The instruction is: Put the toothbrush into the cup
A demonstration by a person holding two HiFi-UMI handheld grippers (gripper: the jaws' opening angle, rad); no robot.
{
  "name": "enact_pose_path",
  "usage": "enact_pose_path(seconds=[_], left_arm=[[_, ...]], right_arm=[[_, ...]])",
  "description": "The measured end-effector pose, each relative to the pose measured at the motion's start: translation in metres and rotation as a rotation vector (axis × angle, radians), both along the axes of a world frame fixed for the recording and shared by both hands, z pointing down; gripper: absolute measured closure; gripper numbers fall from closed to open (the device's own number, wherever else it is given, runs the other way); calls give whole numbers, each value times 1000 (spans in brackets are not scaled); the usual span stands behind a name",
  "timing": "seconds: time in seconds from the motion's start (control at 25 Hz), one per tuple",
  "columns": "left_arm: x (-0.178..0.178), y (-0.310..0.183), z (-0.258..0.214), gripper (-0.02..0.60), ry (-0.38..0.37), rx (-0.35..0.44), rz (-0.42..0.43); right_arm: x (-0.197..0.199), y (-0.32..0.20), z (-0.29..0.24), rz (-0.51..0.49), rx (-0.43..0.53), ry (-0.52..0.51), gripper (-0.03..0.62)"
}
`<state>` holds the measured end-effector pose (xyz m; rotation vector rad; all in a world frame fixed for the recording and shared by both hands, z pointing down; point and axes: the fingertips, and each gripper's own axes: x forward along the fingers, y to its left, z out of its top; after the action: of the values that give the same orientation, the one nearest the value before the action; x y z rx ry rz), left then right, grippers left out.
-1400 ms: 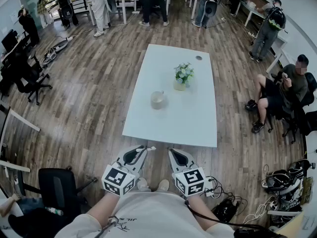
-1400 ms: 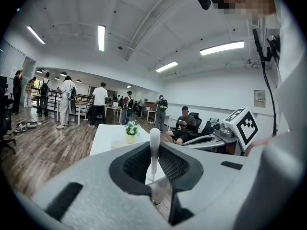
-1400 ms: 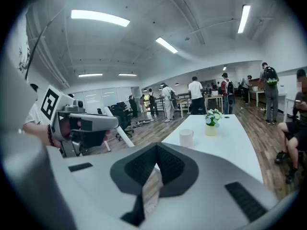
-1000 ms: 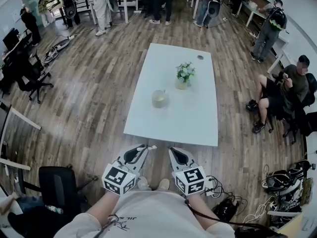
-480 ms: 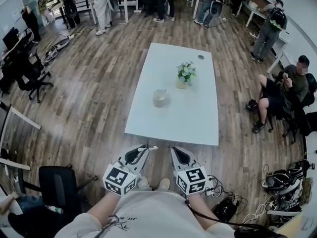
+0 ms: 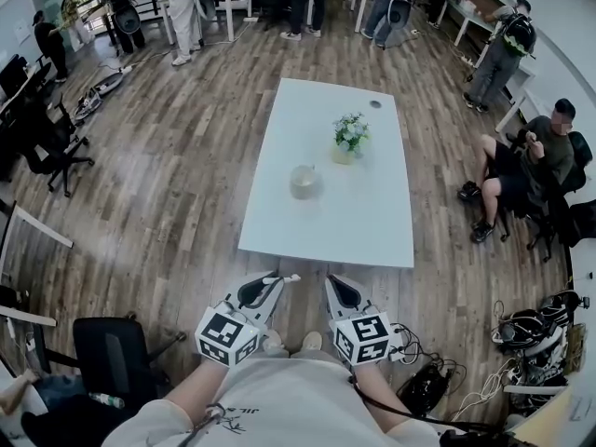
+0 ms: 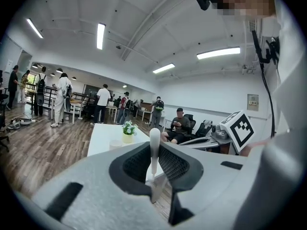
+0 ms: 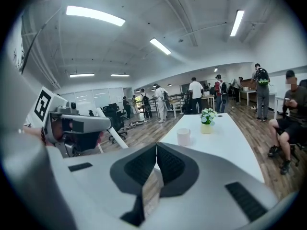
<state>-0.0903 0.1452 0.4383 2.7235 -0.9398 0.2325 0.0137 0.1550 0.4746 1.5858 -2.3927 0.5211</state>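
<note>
A white toothbrush (image 7: 154, 145) stands upright between the jaws of my left gripper (image 7: 154, 152), which is shut on it. In the head view its tip (image 6: 290, 277) pokes out past my left gripper (image 6: 277, 281). My right gripper (image 6: 331, 281) is beside it, shut with nothing held; its jaws meet (image 8: 156, 152). Both grippers hover over the wooden floor, short of the near edge of the white table (image 6: 326, 236). The pale cup (image 6: 304, 182) stands upright mid-table, also seen as the cup (image 8: 183, 136) and the cup (image 7: 115, 143).
A small pot of white flowers (image 6: 349, 138) stands just beyond the cup to the right. A seated person (image 6: 526, 170) is right of the table. A black office chair (image 6: 112, 352) is at my lower left, cables and gear (image 6: 526, 338) at lower right. People stand at the far end.
Both grippers stay where they were, the toothbrush still in the left one. Only the head view has drifted slightly.
</note>
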Motion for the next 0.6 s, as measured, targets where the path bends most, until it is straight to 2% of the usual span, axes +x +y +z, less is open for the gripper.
enact_pose_path(seconds=[0.32, 0.6], left_arm=[[-13, -2, 0, 525, 23, 3, 15], [-6, -32, 2, 525, 30, 11, 5]], right_arm=[[-12, 9, 7, 27, -12, 9, 574], [-6, -29, 9, 17, 6, 15, 574]])
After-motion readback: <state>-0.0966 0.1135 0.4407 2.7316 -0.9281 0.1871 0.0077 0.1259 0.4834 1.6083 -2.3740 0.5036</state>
